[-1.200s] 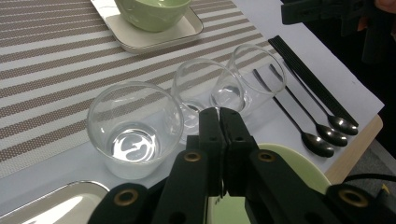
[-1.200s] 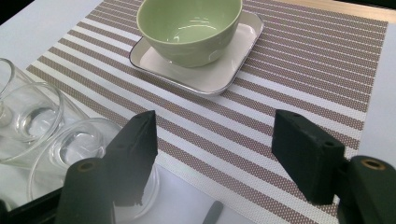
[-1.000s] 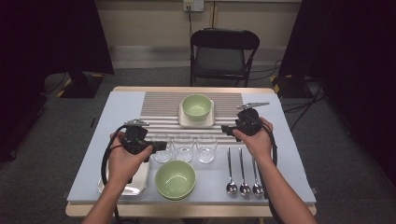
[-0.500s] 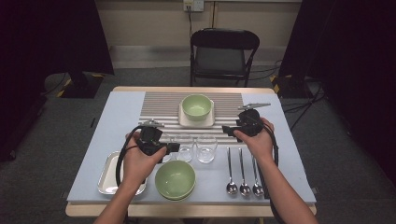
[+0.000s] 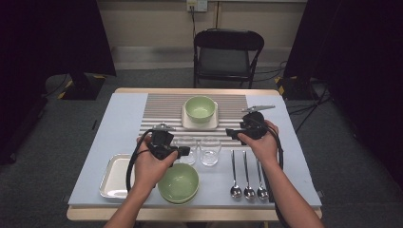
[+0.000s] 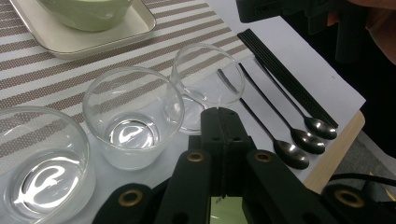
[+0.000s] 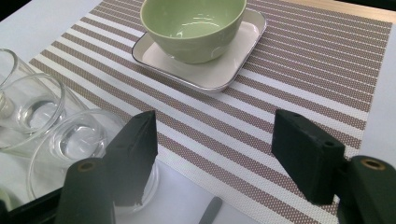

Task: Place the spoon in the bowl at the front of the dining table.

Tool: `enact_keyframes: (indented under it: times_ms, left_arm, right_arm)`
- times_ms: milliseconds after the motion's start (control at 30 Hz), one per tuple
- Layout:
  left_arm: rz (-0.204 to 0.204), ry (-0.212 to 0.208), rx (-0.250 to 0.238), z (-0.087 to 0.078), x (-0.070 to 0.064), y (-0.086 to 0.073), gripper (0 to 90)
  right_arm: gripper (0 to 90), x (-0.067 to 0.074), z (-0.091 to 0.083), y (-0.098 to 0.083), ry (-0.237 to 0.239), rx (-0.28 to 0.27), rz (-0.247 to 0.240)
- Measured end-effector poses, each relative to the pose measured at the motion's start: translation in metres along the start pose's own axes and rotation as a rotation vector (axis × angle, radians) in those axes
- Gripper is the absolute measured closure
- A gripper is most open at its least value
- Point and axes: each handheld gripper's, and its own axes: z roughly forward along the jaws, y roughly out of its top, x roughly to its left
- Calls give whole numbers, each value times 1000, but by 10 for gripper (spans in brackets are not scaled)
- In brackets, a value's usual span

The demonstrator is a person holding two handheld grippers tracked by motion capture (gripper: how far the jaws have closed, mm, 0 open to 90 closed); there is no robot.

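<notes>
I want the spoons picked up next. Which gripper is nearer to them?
Right. The right gripper hovers just beyond the three spoons; the left gripper sits past the glasses, farther off.

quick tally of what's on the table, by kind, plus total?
Green bowls: 2
Glasses: 3
Spoons: 3
Square plate under the far bowl: 1
Metal tray: 1
Striped placemat: 1
Pair of black chopsticks: 1
Total: 12
</notes>
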Motion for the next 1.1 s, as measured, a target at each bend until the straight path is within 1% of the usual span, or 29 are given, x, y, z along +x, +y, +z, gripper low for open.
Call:
enact_keyframes:
  times_ms: [167,267,300,333,367,400,467,500,600,667,733,800,867,900,1000,1100]
  left_arm:
    - [6,-4,3,6,-5,0,900]
    - [9,-4,3,9,-8,1,900]
    - [12,-5,3,10,-10,1,900]
    - [13,-6,1,11,-11,1,900]
    - [17,-4,3,12,-12,1,900]
    - [11,-9,0,14,-13,1,900]
    - [26,-10,7,16,-16,2,900]
    - [20,-15,4,17,-17,2,900]
    - [28,-15,10,21,-21,2,900]
    - [33,-11,9,23,-23,1,900]
    - [30,-11,7,25,-24,1,900]
    - [27,-11,10,27,-26,1,900]
    - [40,-10,16,30,-28,0,900]
    - [36,-9,14,32,-30,0,900]
    - [46,-17,21,35,-33,-1,900]
    - [43,-21,18,40,-37,-2,900]
  right_arm:
    - [310,-2,-1,-1,0,3,0]
    - [310,-2,0,-3,2,6,12]
    - [311,-3,0,-4,4,-1,6]
    - [310,-3,0,-4,3,5,10]
    - [310,-4,1,-5,2,4,4]
    - [311,-4,1,-6,1,6,5]
    - [311,-4,1,-6,1,8,9]
    - [311,-5,1,-6,3,8,11]
    - [311,-5,0,-6,6,1,7]
    - [311,-5,-1,-6,4,4,15]
    - [312,-7,-1,-6,4,-1,5]
    - [313,-7,-1,-7,3,-2,6]
    - [313,-7,-1,-7,2,-1,8]
    - [313,-7,-1,-7,2,0,7]
    - [313,-6,-1,-7,3,2,4]
    - [313,-6,-1,-7,6,1,6]
